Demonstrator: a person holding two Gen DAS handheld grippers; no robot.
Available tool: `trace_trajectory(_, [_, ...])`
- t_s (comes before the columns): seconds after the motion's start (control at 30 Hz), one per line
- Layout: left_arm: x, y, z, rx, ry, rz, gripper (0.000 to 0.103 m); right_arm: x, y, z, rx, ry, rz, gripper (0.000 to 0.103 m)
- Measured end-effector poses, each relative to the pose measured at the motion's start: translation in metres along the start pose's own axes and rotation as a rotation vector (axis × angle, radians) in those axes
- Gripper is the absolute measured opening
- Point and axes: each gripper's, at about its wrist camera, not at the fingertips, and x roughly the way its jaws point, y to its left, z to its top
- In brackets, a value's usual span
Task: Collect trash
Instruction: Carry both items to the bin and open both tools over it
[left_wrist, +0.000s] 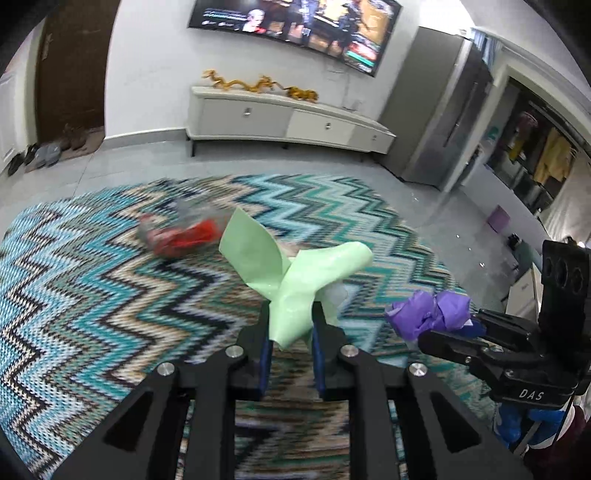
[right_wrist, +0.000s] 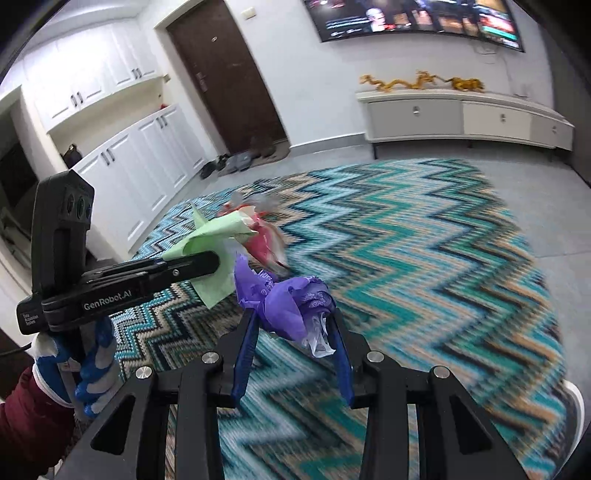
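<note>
Two pieces are already in your grip, one per claw. Your left gripper (left_wrist: 291, 321) is closed down on the pale green wrapper (left_wrist: 295, 273), pinched at its lower fold so the rest fans up and outward above the fingertips. Your right gripper (right_wrist: 293, 321) has its blue fingers (right_wrist: 341, 354) drawn in around the crumpled purple wrapper (right_wrist: 284, 299), with a scrap of clear film hanging out beneath it. Both loads ride in the air above the zigzag rug (left_wrist: 92, 280), well off the pile.

One more piece lies on the rug ahead of you — the red and clear plastic wrapper (left_wrist: 181, 232), blurred in both views, so its exact shape is hard to read. No bin or bag shows in either view, so I cannot tell where the drop point is.

With both claws full, judge the step in hand as a carry. Keep each squeeze steady — the green sheet is slick and held by a narrow fold, so it could slide out if you loosen or swing fast. Watch the loose film under the purple wad; it looks only lightly caught. Hold the two grippers slightly apart, since the wrappers sit near each other and could snag. Come back for the red piece once a claw is free.
</note>
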Motion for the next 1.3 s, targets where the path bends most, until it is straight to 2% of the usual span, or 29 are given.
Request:
trace_trajectory(0.27, [-0.022, -0.056, -0.003, 0.08, -0.041, 0.017, 0.017, -0.054, -0.024, -0.022, 0.059, -0.072, -0.057, 0.036])
trace_trajectory(0.5, [-0.046, -0.094, -0.017, 0.154, -0.083, 0.103, 0.017, -0.085, -0.032, -0.04, 0.081, -0.103, -0.088, 0.036])
trace_trajectory(0.83, [-0.069, -0.126, -0.029, 0.233, -0.14, 0.162, 0.017, -0.11, -0.035, -0.057, 0.082, -0.127, -0.119, 0.036])
trace_trajectory(1.3, [-0.077, -0.155, -0.04, 0.307, -0.177, 0.219, 0.017, -0.138, -0.048, -0.067, 0.1, -0.174, -0.179, 0.036])
